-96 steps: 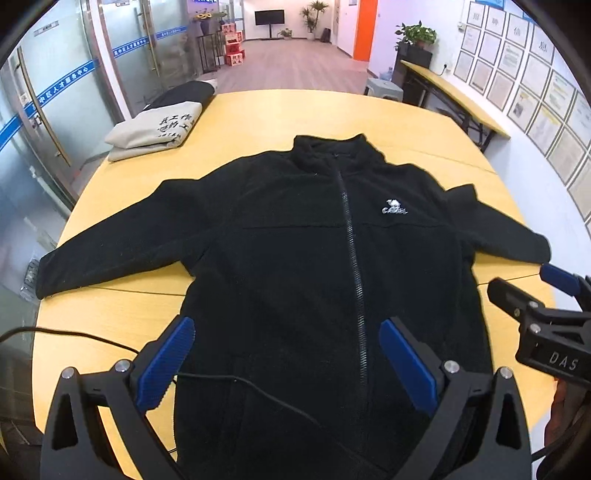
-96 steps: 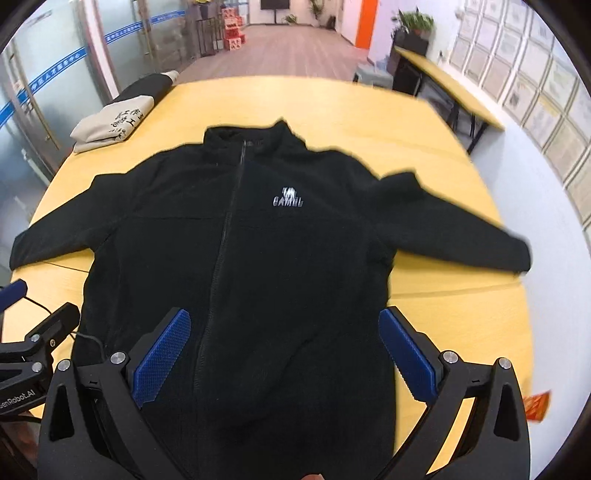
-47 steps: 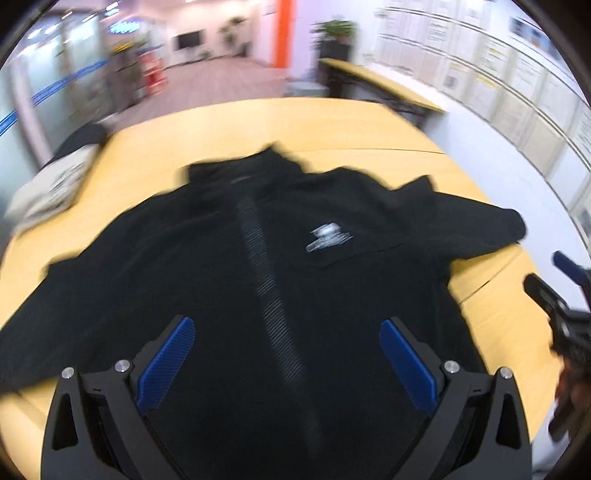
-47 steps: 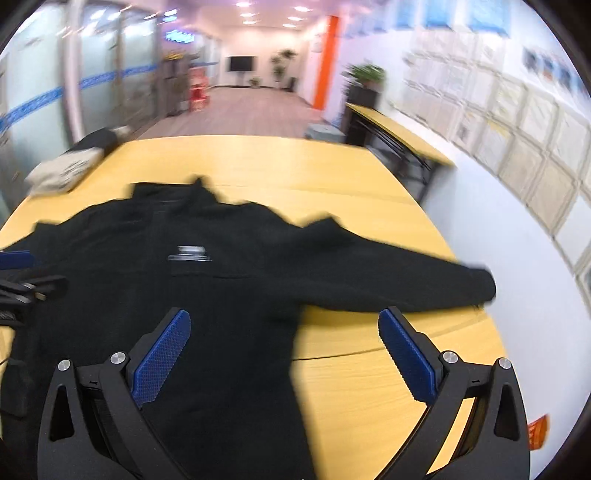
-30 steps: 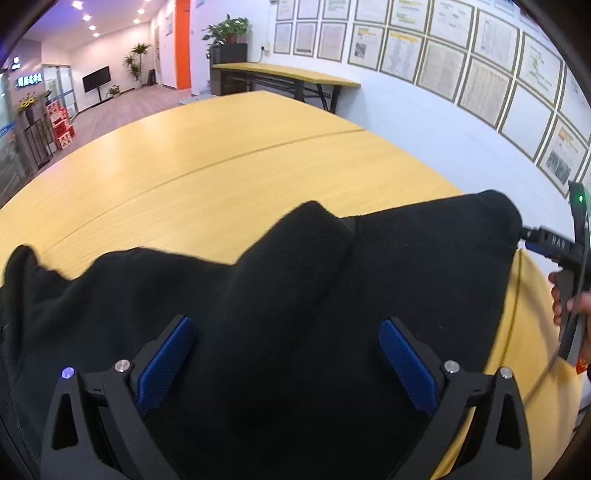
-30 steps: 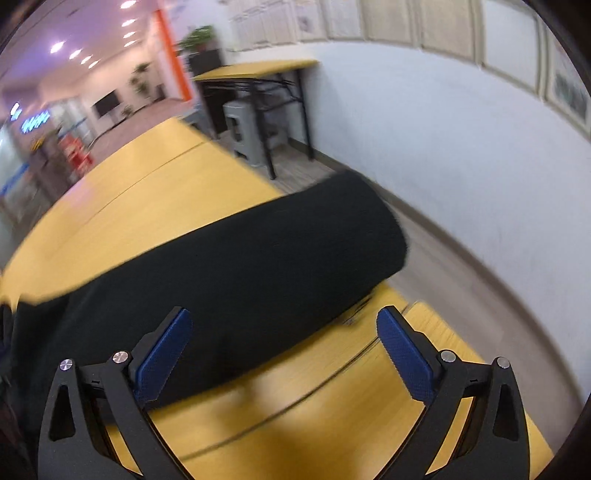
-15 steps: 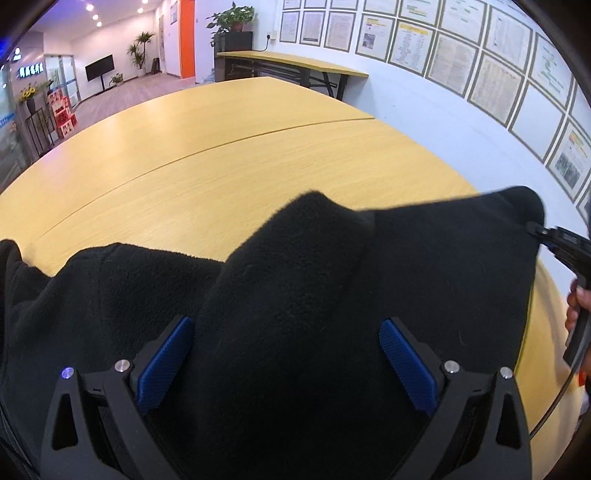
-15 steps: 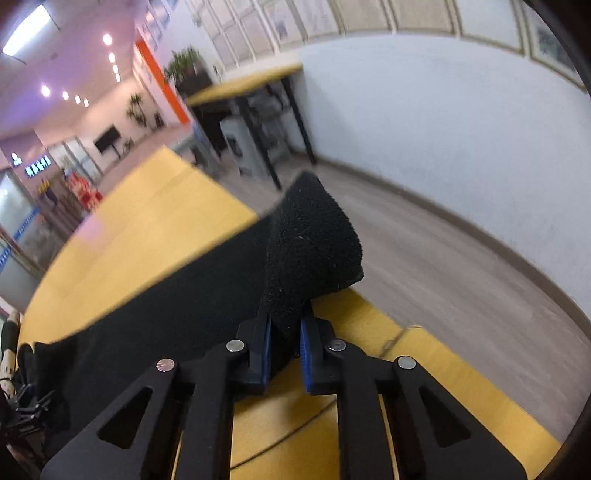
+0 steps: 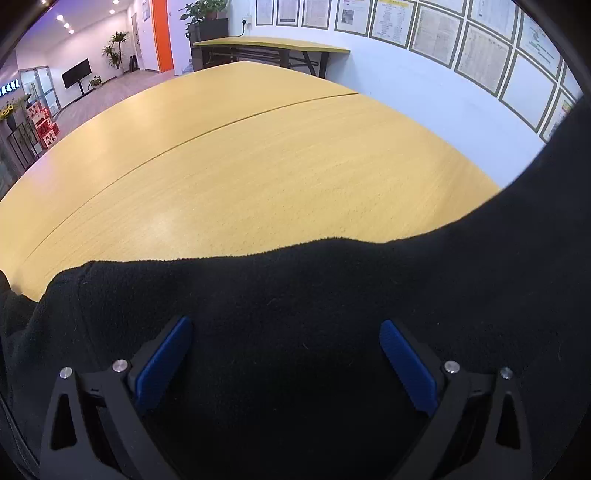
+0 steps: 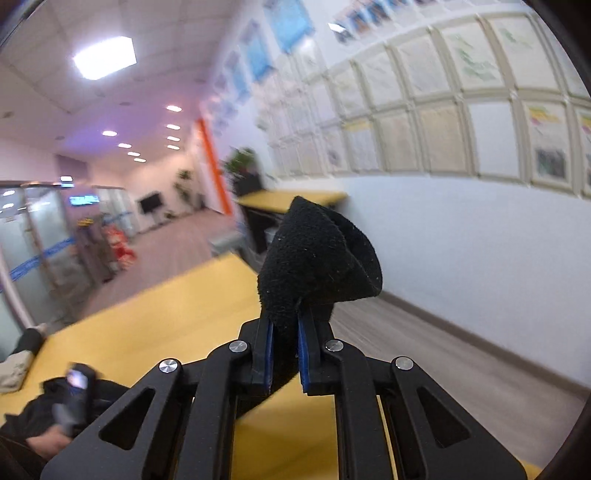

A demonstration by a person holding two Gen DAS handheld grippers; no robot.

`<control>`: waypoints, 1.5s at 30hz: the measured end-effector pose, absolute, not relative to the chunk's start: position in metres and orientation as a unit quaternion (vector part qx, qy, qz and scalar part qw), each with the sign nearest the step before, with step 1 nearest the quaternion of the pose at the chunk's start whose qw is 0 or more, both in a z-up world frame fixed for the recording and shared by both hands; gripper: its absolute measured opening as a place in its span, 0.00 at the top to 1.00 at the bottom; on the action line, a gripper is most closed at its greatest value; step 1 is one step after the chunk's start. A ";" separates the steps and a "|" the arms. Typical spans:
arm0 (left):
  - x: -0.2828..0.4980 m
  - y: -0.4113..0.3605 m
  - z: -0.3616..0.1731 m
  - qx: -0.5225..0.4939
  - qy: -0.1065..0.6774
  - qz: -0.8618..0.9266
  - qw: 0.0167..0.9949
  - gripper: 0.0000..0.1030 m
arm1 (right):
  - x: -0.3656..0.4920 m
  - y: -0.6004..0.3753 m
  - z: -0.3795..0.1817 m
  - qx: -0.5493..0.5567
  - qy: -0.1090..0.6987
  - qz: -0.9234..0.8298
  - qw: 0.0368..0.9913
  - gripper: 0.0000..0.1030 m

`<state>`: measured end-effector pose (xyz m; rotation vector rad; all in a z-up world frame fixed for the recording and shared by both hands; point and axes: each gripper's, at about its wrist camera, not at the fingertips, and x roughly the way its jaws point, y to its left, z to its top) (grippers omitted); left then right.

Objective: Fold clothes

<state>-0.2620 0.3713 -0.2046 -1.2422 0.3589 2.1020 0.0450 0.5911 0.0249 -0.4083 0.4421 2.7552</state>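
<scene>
Black fleece jacket (image 9: 332, 314): fills the lower half of the left wrist frame, its upper edge running from lower left up to the right border, where the cloth rises out of frame. It lies on the yellow wooden table (image 9: 240, 166).

Left gripper (image 9: 286, 354): lower centre of the left wrist frame, black arms with blue pads (image 9: 164, 358). Jaws stand wide apart, with jacket fabric showing between and beyond them; contact with the cloth cannot be told.

Right gripper (image 10: 284, 354): lower centre of the right wrist frame. Jaws are together, clamped on a fold of the sleeve cuff (image 10: 317, 254), which bulges in a rounded black cone above the pads. The view tilts upward toward wall and ceiling.

Table, right wrist frame: yellow top (image 10: 166, 314) crossing from lower left toward centre.

Other hand-held gripper, blurred (image 10: 75, 395): lower left of the right wrist frame, over dark cloth, with a person's hand (image 10: 48, 445) beneath it.

Folded pale garment (image 10: 13, 369): left edge of the right wrist frame, on the table; partly cut off.

Wall of framed documents (image 9: 480, 55): upper right in both frames.

Side table (image 9: 273, 46): top centre of the left wrist frame, against the wall, with a potted plant (image 9: 207, 11) behind it.

Orange pillar (image 9: 162, 33): upper left of the left wrist frame.
</scene>
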 end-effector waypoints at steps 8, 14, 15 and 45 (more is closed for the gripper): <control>-0.222 0.210 -0.126 -0.424 -0.001 0.862 0.276 0.00 | 0.024 0.483 0.105 -0.075 0.106 0.991 -0.014 0.91; -0.127 0.026 -0.019 -0.392 -0.026 0.904 0.170 0.00 | -0.021 0.362 0.109 -0.093 0.057 0.976 -0.186 0.91; -0.101 -0.010 -0.004 -0.393 -0.025 0.906 0.155 0.00 | -0.031 0.341 0.100 -0.105 0.052 0.971 -0.206 0.91; -0.065 -0.164 0.006 -0.359 -0.038 0.895 0.261 0.00 | -0.041 0.037 -0.115 -0.271 -0.167 0.867 -0.385 0.43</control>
